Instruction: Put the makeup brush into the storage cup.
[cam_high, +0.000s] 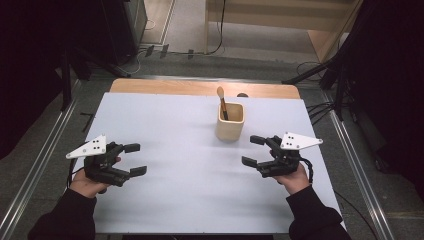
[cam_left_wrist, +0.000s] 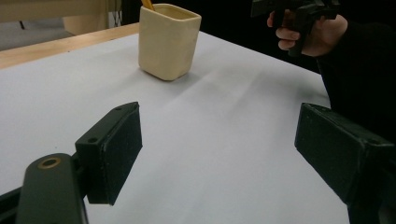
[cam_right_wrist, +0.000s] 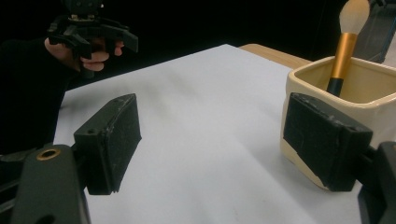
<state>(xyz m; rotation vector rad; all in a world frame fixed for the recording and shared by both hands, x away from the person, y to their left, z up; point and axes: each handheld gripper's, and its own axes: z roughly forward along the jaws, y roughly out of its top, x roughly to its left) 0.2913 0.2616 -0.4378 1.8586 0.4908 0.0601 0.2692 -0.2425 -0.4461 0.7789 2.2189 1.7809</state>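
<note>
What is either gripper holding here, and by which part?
Nothing: the left gripper and right gripper are both open and empty; the brush stands in the cup.

A wooden table (cam_high: 200, 88) carries a white sheet (cam_high: 170, 150); a cream cup (cam_high: 230, 122) stands on the sheet

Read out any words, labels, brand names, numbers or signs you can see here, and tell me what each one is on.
There is no readable text.
Cream square ceramic cup: plain walls, no label or mark.
Makeup brush with a gold and black handle: no print that can be made out.
White sheet covering the table: blank.
Grey three-cornered plates on the left gripper and right gripper: dark dots, no letters or numbers.
</note>
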